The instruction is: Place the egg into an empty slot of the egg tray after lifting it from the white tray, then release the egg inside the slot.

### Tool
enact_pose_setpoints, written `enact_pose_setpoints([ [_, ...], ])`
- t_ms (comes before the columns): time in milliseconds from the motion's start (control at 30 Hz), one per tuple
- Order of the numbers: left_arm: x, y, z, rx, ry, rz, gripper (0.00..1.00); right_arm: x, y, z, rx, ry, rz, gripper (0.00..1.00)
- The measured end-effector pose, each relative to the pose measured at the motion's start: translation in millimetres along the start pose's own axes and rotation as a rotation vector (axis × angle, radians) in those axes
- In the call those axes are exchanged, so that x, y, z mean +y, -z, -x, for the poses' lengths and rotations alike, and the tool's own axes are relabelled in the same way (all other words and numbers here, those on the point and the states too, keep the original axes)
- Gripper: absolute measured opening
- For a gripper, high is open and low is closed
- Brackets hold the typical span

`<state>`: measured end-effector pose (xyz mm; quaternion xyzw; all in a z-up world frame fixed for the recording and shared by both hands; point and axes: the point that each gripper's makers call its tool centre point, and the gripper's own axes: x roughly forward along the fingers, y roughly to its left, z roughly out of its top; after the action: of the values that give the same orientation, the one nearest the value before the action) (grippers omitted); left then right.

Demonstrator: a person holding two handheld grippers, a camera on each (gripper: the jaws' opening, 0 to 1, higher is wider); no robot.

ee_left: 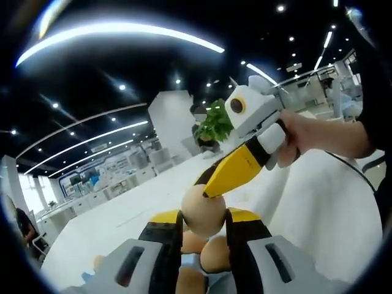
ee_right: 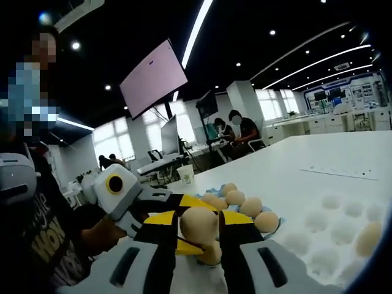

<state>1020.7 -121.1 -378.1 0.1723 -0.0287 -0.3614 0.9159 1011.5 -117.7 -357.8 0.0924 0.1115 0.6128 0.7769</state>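
Observation:
One tan egg (ee_left: 205, 211) sits between my left gripper's (ee_left: 205, 215) yellow-and-black jaws, which close on its sides. My right gripper (ee_left: 211, 191) comes in from the upper right, one yellow jaw lying on top of that egg. In the right gripper view the same egg (ee_right: 199, 225) is pinched by my right gripper (ee_right: 199, 222), while the left gripper (ee_right: 187, 223) reaches in from the left with a jaw above and a jaw below it. Several more eggs (ee_right: 240, 201) lie on a blue-lined tray (ee_right: 277, 229) behind. The white egg tray (ee_right: 334, 229) lies at the right, with one egg (ee_right: 367, 239) in a slot.
A person's hand (ee_left: 306, 135) holds the right gripper, and a dark sleeve rises at the right edge. The white table (ee_right: 318, 162) stretches far back. A paper cup (ee_right: 187, 176) stands behind the eggs. People sit at desks with monitors (ee_right: 170, 138) in the distance.

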Motion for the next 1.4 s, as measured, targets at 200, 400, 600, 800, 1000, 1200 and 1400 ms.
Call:
enact_pose_setpoints([
  [200,15.2,2.7,7.8,0.003,-0.037,0.006,0.28,-6.6,-0.4,5.1,-0.016,0.026,-0.010,0.28],
  [400,31.9,5.5,16.8,0.009,-0.076,0.013,0.28,-8.5,1.8,7.0,-0.015,0.036,-0.012,0.28],
  [600,48.3,7.1,27.3,0.013,-0.118,0.015,0.28,-8.2,-1.0,7.4,-0.026,0.040,-0.013,0.28],
  [800,67.7,9.6,39.7,0.011,-0.165,0.040,0.28,-5.6,-1.1,9.3,-0.022,0.037,-0.002,0.28],
  [1000,85.5,11.9,52.4,0.015,-0.217,0.052,0.28,-6.5,2.0,8.9,-0.020,0.041,-0.012,0.28],
  [1200,99.6,18.8,62.6,0.027,-0.253,0.059,0.28,-6.5,4.3,8.2,-0.018,0.041,-0.018,0.28],
  [1400,114.6,25.7,75.4,0.038,-0.289,0.078,0.28,-10.7,5.3,7.9,-0.017,0.042,-0.020,0.28],
])
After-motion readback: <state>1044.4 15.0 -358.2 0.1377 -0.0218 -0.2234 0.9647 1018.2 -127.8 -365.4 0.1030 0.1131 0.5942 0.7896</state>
